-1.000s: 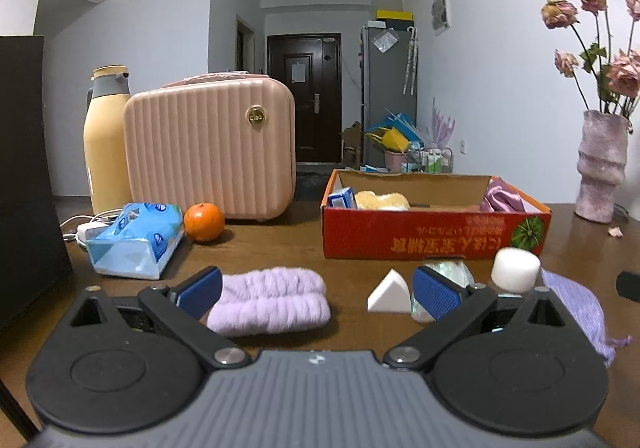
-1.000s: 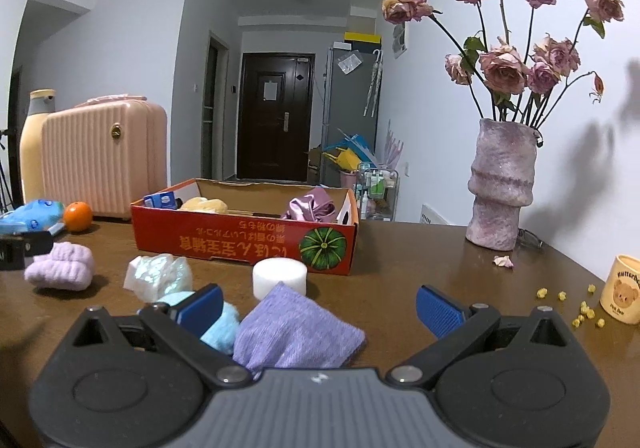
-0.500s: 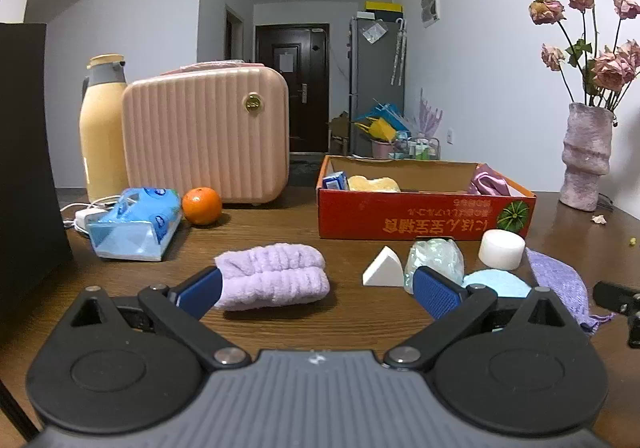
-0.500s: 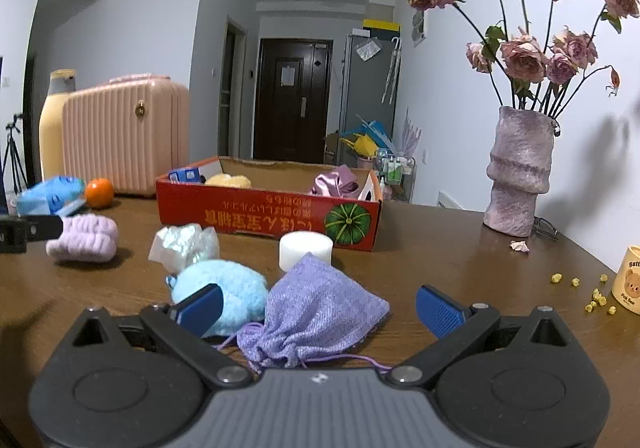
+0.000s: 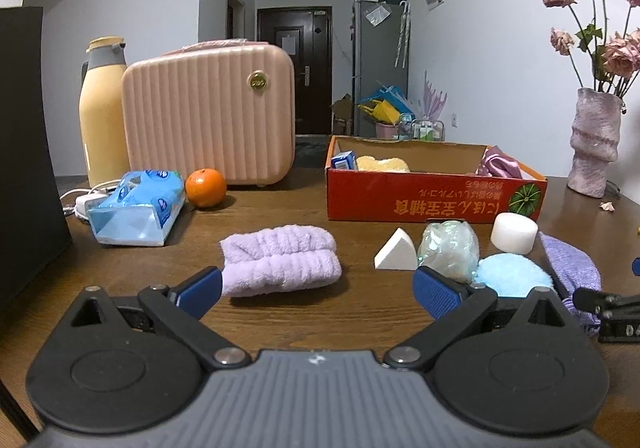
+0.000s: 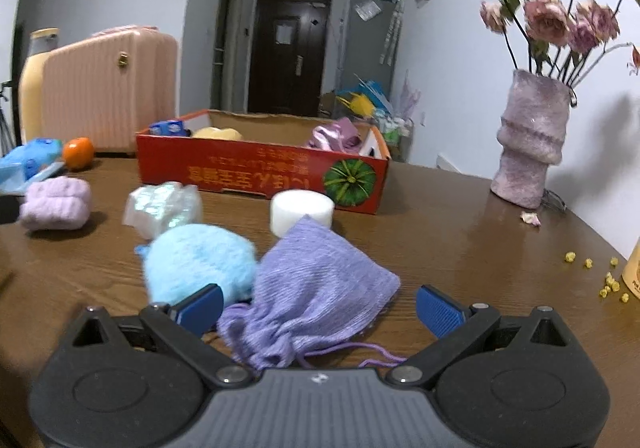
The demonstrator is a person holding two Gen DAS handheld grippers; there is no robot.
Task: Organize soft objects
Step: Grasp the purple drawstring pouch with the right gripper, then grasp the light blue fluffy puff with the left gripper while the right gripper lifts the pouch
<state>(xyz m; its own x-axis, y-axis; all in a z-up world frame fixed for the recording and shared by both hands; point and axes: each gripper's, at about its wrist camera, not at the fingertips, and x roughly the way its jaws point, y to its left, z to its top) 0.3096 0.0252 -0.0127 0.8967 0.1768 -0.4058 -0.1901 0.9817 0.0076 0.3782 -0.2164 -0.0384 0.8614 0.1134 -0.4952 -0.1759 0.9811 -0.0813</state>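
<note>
Purple pouch (image 6: 316, 288) neck hidden behind right tool (image 6: 318, 306) body.

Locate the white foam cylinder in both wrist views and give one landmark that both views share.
Left wrist: white foam cylinder right of centre, before the red box's pumpkin-picture corner.
Right wrist: near centre, just behind the purple pouch.
Shared landmark: red cardboard box directly behind it.

Both my wrist views sit low over the brown wooden bench (image 5: 360, 312), facing the dark hallway door. Left looks from further left. Both share the red cardboard box (image 5: 432, 200) (image 6: 260, 172).
</note>
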